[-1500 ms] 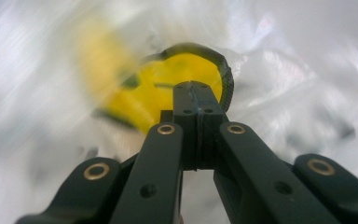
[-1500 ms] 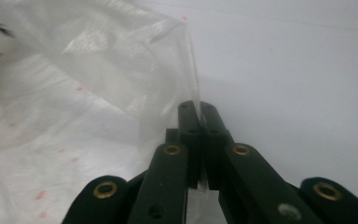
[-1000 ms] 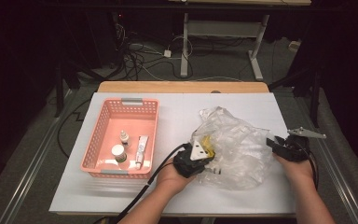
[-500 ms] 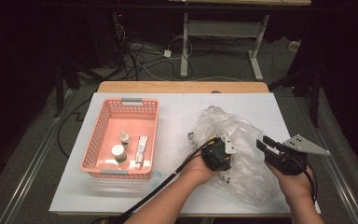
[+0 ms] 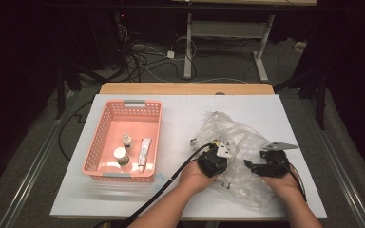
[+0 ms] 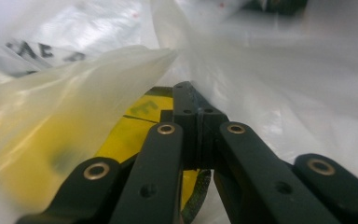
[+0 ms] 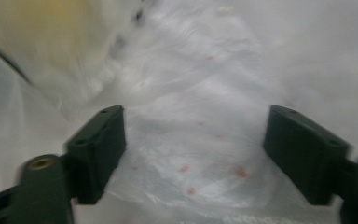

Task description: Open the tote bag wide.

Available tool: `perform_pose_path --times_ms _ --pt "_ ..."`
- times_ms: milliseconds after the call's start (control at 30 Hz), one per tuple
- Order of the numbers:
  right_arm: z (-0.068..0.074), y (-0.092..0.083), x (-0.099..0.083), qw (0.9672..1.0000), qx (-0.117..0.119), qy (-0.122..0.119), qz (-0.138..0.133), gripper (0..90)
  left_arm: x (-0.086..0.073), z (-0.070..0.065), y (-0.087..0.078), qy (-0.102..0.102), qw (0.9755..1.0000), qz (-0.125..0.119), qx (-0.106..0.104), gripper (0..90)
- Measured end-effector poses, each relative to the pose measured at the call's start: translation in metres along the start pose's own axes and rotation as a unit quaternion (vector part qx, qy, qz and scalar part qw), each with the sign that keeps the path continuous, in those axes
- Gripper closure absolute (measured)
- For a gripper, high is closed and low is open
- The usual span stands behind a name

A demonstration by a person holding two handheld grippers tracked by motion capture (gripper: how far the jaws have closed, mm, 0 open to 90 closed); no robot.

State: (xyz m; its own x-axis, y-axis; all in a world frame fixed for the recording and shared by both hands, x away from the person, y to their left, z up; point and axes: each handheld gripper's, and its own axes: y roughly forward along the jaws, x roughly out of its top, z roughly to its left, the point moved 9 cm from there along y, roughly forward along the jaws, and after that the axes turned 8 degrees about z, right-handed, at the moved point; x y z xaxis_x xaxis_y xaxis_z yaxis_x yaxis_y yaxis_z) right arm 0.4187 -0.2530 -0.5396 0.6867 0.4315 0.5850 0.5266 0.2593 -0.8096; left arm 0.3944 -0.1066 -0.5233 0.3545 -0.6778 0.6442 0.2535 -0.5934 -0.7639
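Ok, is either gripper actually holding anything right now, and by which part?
The left gripper is shut on a fold of the clear plastic bag, with a yellow item inside it beside the fingers. The right gripper is open over the bag, holding nothing.

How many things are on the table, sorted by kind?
Basket: 1
Bottles in the basket: 2
Tube in the basket: 1
Plastic bag: 1
Grippers, left and right: 2
Total: 7
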Motion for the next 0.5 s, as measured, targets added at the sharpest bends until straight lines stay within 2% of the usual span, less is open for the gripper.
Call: perform_pose_path --times_ms 33,67,100,133,167,200,233,267,300,333,400,433,467,500 --pt "0.003 0.000 0.001 1.0000 0.006 0.005 0.000 28.5 -0.003 0.002 -0.005 -0.006 1.0000 -0.006 0.004 88.7" --pt "0.008 -0.002 0.000 0.9999 0.013 -0.005 -0.005 42.9 -0.006 0.005 -0.010 -0.008 0.9999 -0.010 0.011 88.8" --pt "0.008 -0.002 0.000 0.9999 0.013 -0.005 -0.005 42.9 -0.009 0.007 -0.015 -0.012 0.9997 -0.015 0.017 88.8" --pt "0.009 -0.003 -0.001 0.9999 0.013 -0.006 -0.008 49.2 -0.012 0.010 -0.021 -0.014 0.9995 -0.017 0.024 88.7" --pt "0.010 -0.005 -0.002 0.9998 0.015 -0.009 -0.009 67.3 -0.015 0.012 -0.025 -0.019 0.9993 -0.018 0.028 88.8" --pt "0.010 -0.005 -0.002 0.9998 0.015 -0.009 -0.009 67.3 -0.018 0.015 -0.030 -0.025 0.9990 -0.020 0.033 88.8" --pt "0.011 -0.006 -0.002 0.9998 0.012 -0.012 -0.010 82.0 -0.022 0.016 -0.034 -0.026 0.9988 -0.018 0.038 88.7" --pt "0.010 -0.006 -0.003 0.9997 0.010 -0.017 -0.015 90.0 -0.025 0.017 -0.037 -0.029 0.9985 -0.018 0.042 88.8" --pt "0.010 -0.007 -0.003 0.9995 0.022 -0.005 -0.022 90.0 -0.028 0.017 -0.041 -0.028 0.9985 -0.015 0.045 88.8" --pt "0.010 -0.007 -0.003 0.9995 0.022 -0.005 -0.022 90.0 -0.030 0.017 -0.044 -0.030 0.9985 -0.014 0.044 88.8" --pt "-0.007 -0.013 -0.005 0.9998 0.002 -0.001 -0.019 90.0 -0.038 0.017 -0.052 -0.037 0.9983 -0.015 0.044 88.8" --pt "-0.007 -0.013 -0.005 0.9998 0.002 -0.001 -0.019 90.0 -0.038 0.017 -0.052 -0.037 0.9983 -0.015 0.044 88.8" --pt "-0.029 -0.022 -0.007 0.9993 -0.003 0.025 -0.027 90.0 -0.040 0.016 -0.053 -0.035 0.9983 -0.013 0.044 88.8" --pt "-0.029 -0.022 -0.007 0.9993 -0.003 0.025 -0.027 90.0 -0.043 0.014 -0.053 -0.033 0.9985 -0.011 0.042 88.8"
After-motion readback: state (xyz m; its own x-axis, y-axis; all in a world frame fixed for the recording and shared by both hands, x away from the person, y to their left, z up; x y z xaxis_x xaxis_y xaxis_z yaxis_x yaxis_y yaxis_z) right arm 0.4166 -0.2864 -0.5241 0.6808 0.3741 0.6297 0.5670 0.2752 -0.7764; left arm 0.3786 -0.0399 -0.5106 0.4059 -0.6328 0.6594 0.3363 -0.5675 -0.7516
